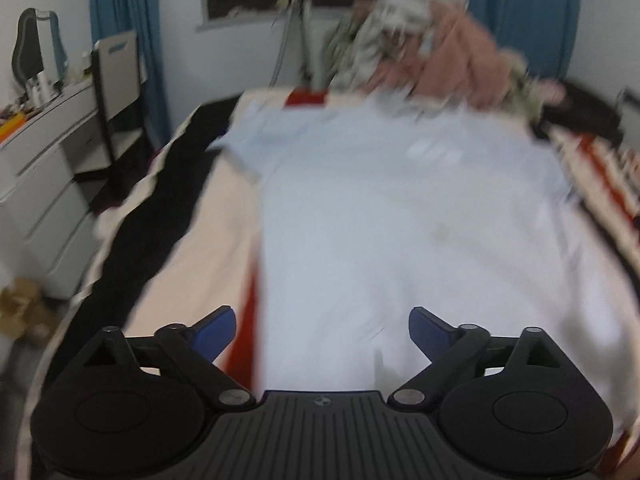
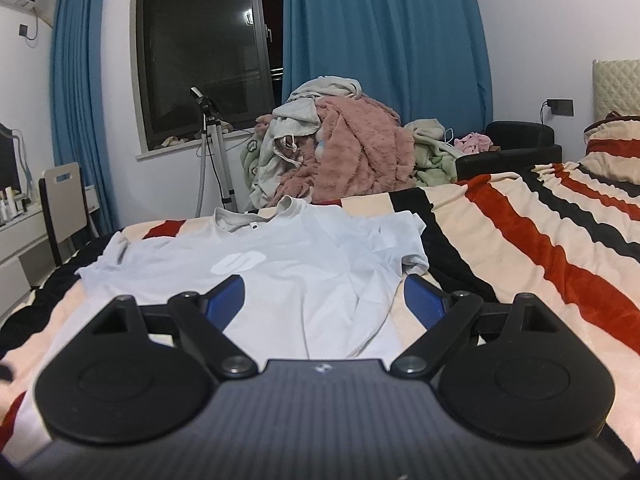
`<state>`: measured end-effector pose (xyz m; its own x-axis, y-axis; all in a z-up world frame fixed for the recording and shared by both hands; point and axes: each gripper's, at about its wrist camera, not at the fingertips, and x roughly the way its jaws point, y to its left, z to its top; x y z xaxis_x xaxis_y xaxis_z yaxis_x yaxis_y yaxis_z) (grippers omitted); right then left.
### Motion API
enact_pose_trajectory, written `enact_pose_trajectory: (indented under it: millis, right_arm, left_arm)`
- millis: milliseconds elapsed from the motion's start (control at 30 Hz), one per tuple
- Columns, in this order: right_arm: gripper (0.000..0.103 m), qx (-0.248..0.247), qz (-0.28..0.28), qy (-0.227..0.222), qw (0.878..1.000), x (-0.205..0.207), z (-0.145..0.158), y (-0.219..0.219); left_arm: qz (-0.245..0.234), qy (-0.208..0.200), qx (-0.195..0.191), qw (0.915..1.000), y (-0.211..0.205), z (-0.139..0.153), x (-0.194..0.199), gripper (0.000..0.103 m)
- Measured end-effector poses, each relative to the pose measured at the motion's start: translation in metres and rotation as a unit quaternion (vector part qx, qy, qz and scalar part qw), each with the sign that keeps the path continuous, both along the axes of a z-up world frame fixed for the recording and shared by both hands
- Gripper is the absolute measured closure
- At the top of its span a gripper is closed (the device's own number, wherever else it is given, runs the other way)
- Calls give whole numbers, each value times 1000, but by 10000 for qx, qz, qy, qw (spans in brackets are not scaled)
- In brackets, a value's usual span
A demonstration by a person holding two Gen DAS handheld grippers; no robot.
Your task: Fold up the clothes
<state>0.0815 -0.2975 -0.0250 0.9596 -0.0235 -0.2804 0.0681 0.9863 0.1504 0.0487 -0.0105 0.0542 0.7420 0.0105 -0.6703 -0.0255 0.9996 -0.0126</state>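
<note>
A pale blue T-shirt [image 1: 400, 208] lies spread flat on the striped bed cover, collar at the far end. In the blurred left wrist view my left gripper [image 1: 322, 330] hovers over the shirt's near hem, its blue pads wide apart with nothing between them. The right wrist view shows the same T-shirt [image 2: 304, 264] with a white logo on its chest and the right sleeve partly turned in. My right gripper [image 2: 324, 298] hangs low over the shirt's near right part, open and holding nothing.
A heap of pink, grey and green clothes [image 2: 340, 148] lies at the far end of the bed. The red, black and cream striped cover [image 2: 540, 240] stretches right. A tripod [image 2: 212, 148], a chair [image 2: 60, 200] and white drawers [image 1: 40, 184] stand at the left.
</note>
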Motion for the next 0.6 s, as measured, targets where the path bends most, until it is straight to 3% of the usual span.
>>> enact_pose_trajectory:
  millis: [167,267,367,600]
  right_arm:
    - [15,28,45,-45,10000,2,-2,0]
    - [15,86,64,-20,9999,6,-5,-1]
    - [15,101,50,42,9999,12,-11,-2]
    - [15,219,45,124,9997,34,-22,1]
  left_arm:
    - [-60,-423,-718,9965,-56,-22,32,3]
    - [-48,-816,-703,9942,-64,-43,31,1]
    - [-21,-688,-501,9964,-47,-74,47,1]
    - [240,-621,-808,9945,-8,-82,60,1]
